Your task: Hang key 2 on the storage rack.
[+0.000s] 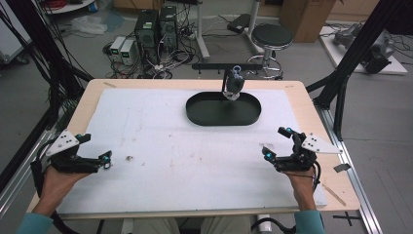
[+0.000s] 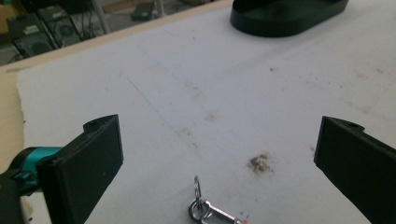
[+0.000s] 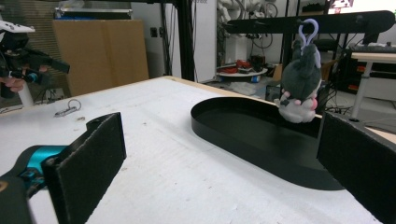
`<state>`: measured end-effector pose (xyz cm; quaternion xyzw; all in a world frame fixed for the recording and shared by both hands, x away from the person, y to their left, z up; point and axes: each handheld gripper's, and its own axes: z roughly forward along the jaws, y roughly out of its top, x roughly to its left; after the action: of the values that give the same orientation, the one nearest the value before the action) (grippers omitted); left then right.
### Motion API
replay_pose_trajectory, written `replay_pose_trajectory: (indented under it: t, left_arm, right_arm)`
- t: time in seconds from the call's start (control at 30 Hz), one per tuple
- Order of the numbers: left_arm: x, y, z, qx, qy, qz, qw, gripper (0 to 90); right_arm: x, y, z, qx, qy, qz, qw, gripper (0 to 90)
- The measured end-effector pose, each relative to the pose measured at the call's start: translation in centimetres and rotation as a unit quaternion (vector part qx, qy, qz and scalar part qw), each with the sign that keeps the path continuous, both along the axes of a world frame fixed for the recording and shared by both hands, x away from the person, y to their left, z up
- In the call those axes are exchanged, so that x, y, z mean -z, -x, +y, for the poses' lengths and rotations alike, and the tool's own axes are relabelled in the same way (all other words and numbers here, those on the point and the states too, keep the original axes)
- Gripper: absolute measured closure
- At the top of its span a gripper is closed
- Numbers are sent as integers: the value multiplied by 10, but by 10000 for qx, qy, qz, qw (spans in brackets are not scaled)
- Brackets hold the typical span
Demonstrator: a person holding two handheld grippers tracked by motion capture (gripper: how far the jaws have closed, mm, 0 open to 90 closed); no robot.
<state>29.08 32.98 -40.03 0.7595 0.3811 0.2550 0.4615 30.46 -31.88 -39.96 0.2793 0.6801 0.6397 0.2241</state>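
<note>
A black oval tray [image 1: 214,110] lies at the far middle of the white mat. Just over its far rim a grey and white plush toy [image 1: 233,86] hangs by a purple clip [image 3: 309,28] from a black bar [image 1: 219,66]. The right gripper view has the plush toy [image 3: 300,79] above the tray [image 3: 243,126]. A small metal keyring clasp [image 1: 129,158] lies on the mat beside my left gripper [image 1: 96,148], which is open. In the left gripper view the clasp [image 2: 205,208] sits low between the spread jaws [image 2: 219,149]. My right gripper [image 1: 275,141] is open and holds nothing [image 3: 219,158].
The white mat [image 1: 195,161] covers most of the wooden table [image 1: 311,122] and carries brown stains [image 2: 259,163]. Beyond the table stand a stool [image 1: 272,37], computer towers [image 1: 156,29] and cables on the floor. Black frame struts [image 1: 341,83] rise at the right.
</note>
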Motion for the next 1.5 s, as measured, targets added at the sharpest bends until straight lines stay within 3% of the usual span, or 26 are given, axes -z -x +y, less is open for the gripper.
replay_pose_trajectory:
  t: [0.1,0.3,0.4,0.5,0.57,0.73,0.9,1.2,1.5]
  left_arm:
    - [-2,-5,4,93,-160,294,9994,17]
    - [0,-14,8,163,-417,661,9968,17]
    - [2,-17,10,236,-519,757,9955,31]
    - [4,-19,10,244,-581,852,9944,131]
    - [6,-21,10,294,-665,922,9931,135]
    - [9,-25,10,405,-648,1123,9907,165]
    - [11,-28,11,335,-688,1280,9888,235]
    - [15,-31,8,401,-840,1558,9834,432]
    - [18,-35,6,409,-922,1773,9790,550]
  right_arm:
    - [-1,0,-1,-4,-1,-19,10000,11]
    - [-1,1,-1,18,-6,-21,10000,12]
    - [-1,0,-1,-6,1,-28,10000,12]
    - [0,0,-1,-36,1,-6,10000,12]
    - [0,-1,0,-43,13,-5,10000,12]
    - [0,-1,1,-54,-1,22,10000,12]
    - [0,-1,2,-98,9,-25,9999,12]
    - [0,0,2,-118,-7,-12,9999,12]
    - [0,-1,3,-108,7,-19,9999,12]
